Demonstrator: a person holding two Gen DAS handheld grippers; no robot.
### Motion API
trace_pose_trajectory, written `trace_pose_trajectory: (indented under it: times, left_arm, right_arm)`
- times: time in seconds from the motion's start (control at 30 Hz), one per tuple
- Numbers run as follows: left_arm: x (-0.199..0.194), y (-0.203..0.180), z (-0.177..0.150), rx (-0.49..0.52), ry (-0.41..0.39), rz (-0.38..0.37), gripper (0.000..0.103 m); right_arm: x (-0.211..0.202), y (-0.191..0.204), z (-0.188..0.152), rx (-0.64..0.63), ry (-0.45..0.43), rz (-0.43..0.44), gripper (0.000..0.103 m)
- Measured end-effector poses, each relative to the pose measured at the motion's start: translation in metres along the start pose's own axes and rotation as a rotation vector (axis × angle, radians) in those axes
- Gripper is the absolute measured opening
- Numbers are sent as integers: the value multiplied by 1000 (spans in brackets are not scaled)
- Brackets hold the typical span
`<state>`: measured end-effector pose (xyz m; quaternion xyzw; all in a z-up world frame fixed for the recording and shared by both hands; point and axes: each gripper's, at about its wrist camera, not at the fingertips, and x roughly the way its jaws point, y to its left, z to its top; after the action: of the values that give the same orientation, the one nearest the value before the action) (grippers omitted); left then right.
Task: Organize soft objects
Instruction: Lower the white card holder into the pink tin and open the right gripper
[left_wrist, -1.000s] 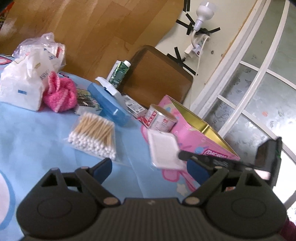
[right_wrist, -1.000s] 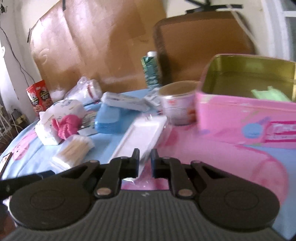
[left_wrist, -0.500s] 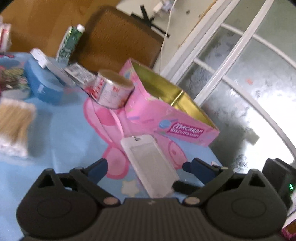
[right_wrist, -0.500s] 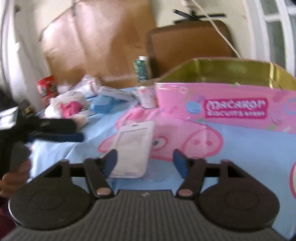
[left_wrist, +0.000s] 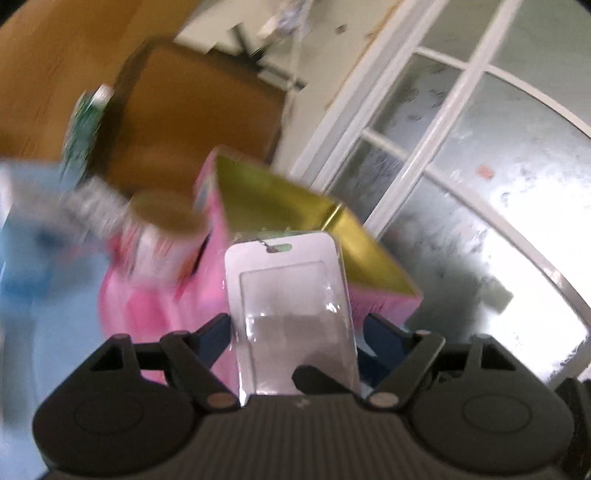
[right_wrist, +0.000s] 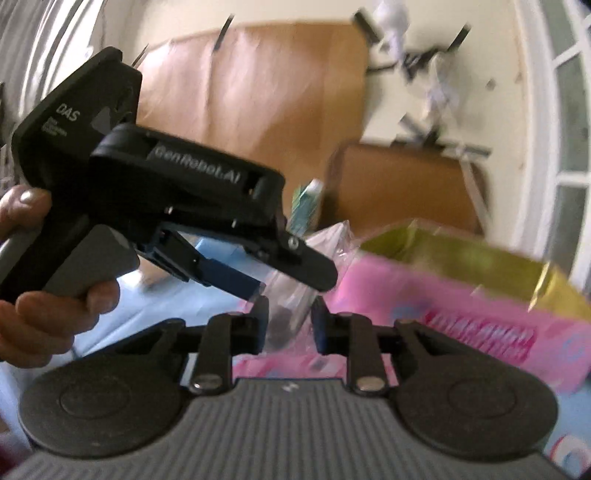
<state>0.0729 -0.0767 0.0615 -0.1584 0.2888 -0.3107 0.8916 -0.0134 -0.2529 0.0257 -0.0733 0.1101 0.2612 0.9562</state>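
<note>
A flat white packet in clear plastic (left_wrist: 290, 306) is lifted off the table, standing up between the fingers of my left gripper (left_wrist: 295, 332), in front of the open pink tin with a gold inside (left_wrist: 295, 206). The left jaws stand at the packet's two edges. In the right wrist view the left gripper (right_wrist: 280, 273) holds the clear packet (right_wrist: 295, 291) beside the pink tin (right_wrist: 461, 295). My right gripper (right_wrist: 290, 325) has its fingers close on either side of the packet's lower end; whether the fingers touch it is unclear.
A round tin can (left_wrist: 162, 225), a green tube (left_wrist: 85, 125) and blue items (left_wrist: 26, 258) sit left of the pink tin on the blue cloth. A brown chair back (left_wrist: 192, 118) stands behind. A glass door (left_wrist: 480, 184) is at the right.
The packet lay flat on the cloth; now it is lifted between the left fingers. The right fingers were wide open and have narrowed around it. Both grippers have moved toward the pink tin.
</note>
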Motion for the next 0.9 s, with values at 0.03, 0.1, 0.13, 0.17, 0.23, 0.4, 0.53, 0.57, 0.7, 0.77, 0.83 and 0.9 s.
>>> trace_pose_trajectory:
  times: [0.03,0.1,0.13,0.17,0.23,0.4,0.53,0.57,0.7,0.77,0.83,0.9]
  left_arm:
    - [6,-7,8,32,-13,-2,80]
    - [22,-17,22,77,-28,-4,80]
    - [32,-20,29,91,-32,-7,80]
    - [41,-23,35,100,-34,-10,80]
    - [60,-27,46,109,-32,-12,80]
    - [101,-30,56,124,-11,16,86]
    - [112,-28,55,153,-21,81,87]
    - [108,-27,53,150,-29,88,87]
    - [64,-20,38,157,-71,52,88]
    - [36,-14,22,165,-92,30,90]
    - [9,-8,2,178,-103,23,92]
    - [-14,0,-21,191,-105,45,92]
  right_arm:
    - [1,-3,4,-4,-27,-26,28]
    - [3,-14,11,-6,-69,-81,28]
    - [6,-19,15,-4,-87,-106,28]
    - [8,-28,17,1,-97,-127,28]
    - [19,-48,22,31,-105,-170,28]
    - [43,-91,29,99,-95,-232,29]
    - [68,-110,29,133,-69,-283,35]
    - [71,-109,28,125,-63,-316,43]
    - [65,-113,18,188,-68,-406,49]
    - [53,-111,15,241,-96,-392,49]
    - [42,-102,13,248,-125,-381,49]
    - [35,-89,12,244,-143,-354,49]
